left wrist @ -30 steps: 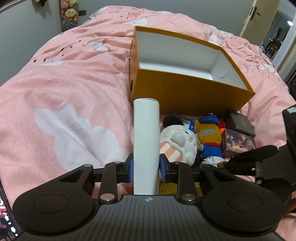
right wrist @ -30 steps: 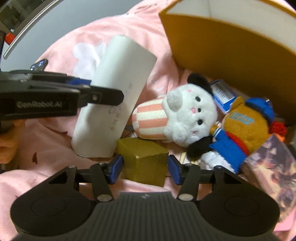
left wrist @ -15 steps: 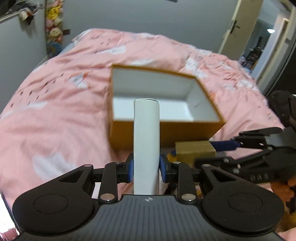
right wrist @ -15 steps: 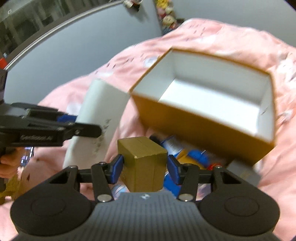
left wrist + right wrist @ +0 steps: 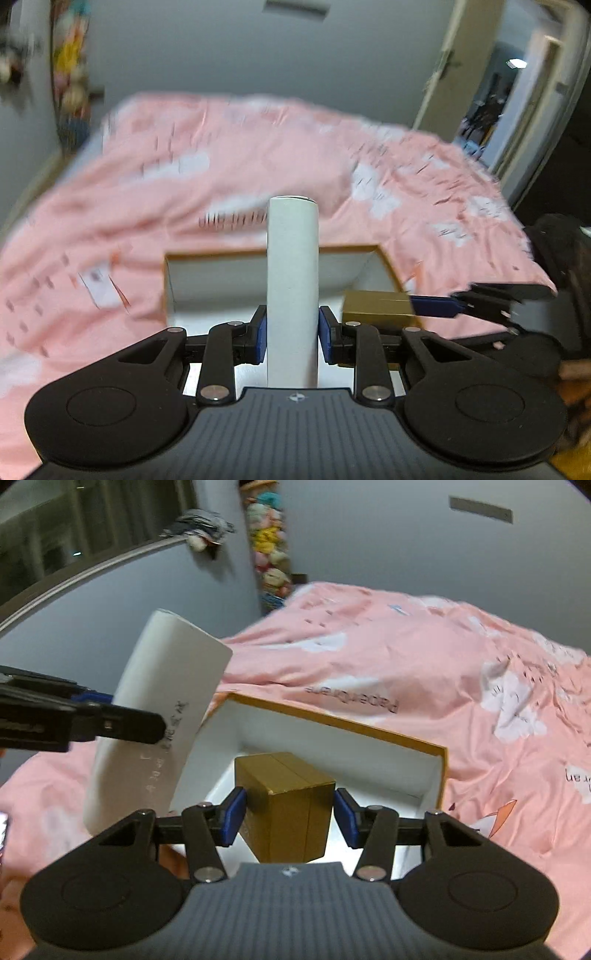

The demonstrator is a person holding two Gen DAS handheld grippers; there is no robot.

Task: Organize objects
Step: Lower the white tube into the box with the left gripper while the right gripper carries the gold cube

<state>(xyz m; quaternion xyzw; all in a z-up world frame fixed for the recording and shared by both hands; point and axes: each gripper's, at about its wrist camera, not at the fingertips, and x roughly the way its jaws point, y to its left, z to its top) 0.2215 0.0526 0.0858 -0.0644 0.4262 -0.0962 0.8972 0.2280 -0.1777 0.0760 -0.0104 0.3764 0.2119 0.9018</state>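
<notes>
Item one: my left gripper [image 5: 292,334], blue pads [image 5: 260,334] clamped on both sides of a white cylindrical tube [image 5: 292,291]. The tube stood upright between the fingers, its rounded top rising above the far rim of the box behind it. Seen from the right wrist, the same tube [image 5: 162,709] leaned to the right, with faint printed characters running along its side, and my left gripper [image 5: 110,722] crossed in front of it from the left edge of the frame.

Item two: my right gripper [image 5: 288,818], blue pads [image 5: 232,818] pressed against the two side faces of a gold box [image 5: 288,805], a squat block with a seam line across its top. It hung over the open interior of the larger box, one corner pointing toward the camera. From the left wrist the gold box [image 5: 376,308] showed at the right, near the larger box's right wall, with my right gripper [image 5: 432,306] reaching in from the right.

Item three: an open cardboard box [image 5: 441,771], orange-brown outside, white inside, resting on the bed. Its floor showed white and bare where visible. In the left wrist view the cardboard box [image 5: 170,284] lay directly beyond the tube; that view was motion-blurred.

Item four: a pink duvet [image 5: 424,657] with white cloud shapes and small dark marks, covering the bed under the box.

Item five: a column of stuffed toys [image 5: 267,550] against the grey wall in the far corner.
</notes>
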